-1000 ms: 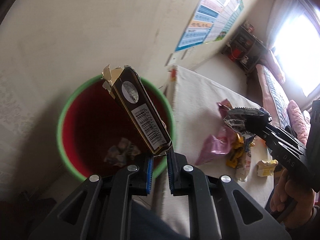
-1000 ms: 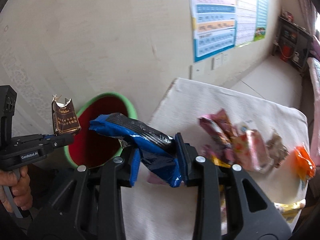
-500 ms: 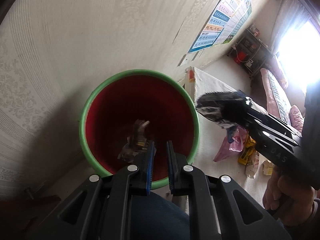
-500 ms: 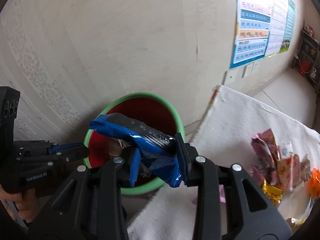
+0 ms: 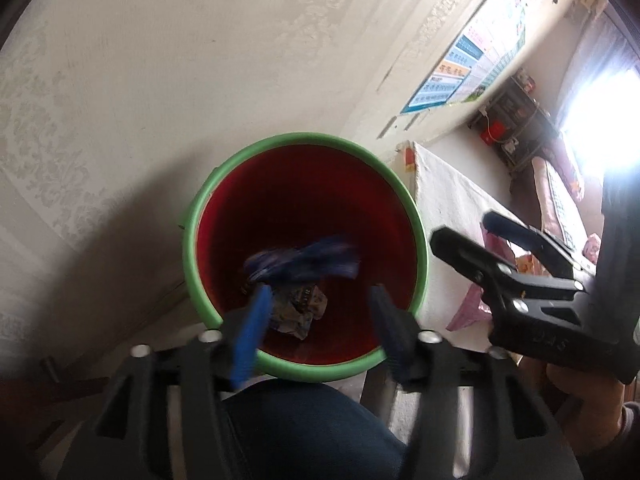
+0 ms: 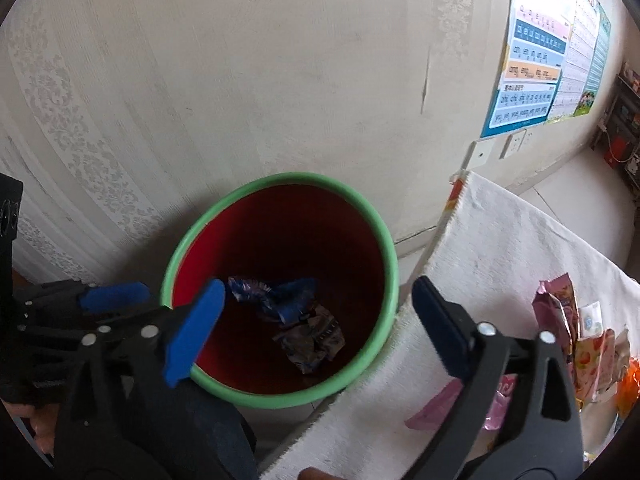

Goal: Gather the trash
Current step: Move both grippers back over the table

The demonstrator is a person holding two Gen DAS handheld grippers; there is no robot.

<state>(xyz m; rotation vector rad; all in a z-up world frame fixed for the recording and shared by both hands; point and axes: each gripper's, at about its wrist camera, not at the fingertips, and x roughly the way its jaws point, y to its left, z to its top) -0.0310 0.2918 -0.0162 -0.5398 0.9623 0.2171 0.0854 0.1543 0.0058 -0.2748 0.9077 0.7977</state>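
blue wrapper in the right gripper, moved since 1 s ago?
Yes. The blue wrapper has left the right gripper, whose fingers have just been opening, and now lies down inside the red bin, below its green rim.

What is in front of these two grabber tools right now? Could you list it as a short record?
bin: green-rimmed bucket, red inside, by the wall
in bin: blue wrapper and crumpled wrappers
left gripper: jaws just opened, nothing between them
right gripper: jaws just opened wide, nothing between them
table: white cloth beside the bin
left to collect: pink and orange wrappers on the cloth
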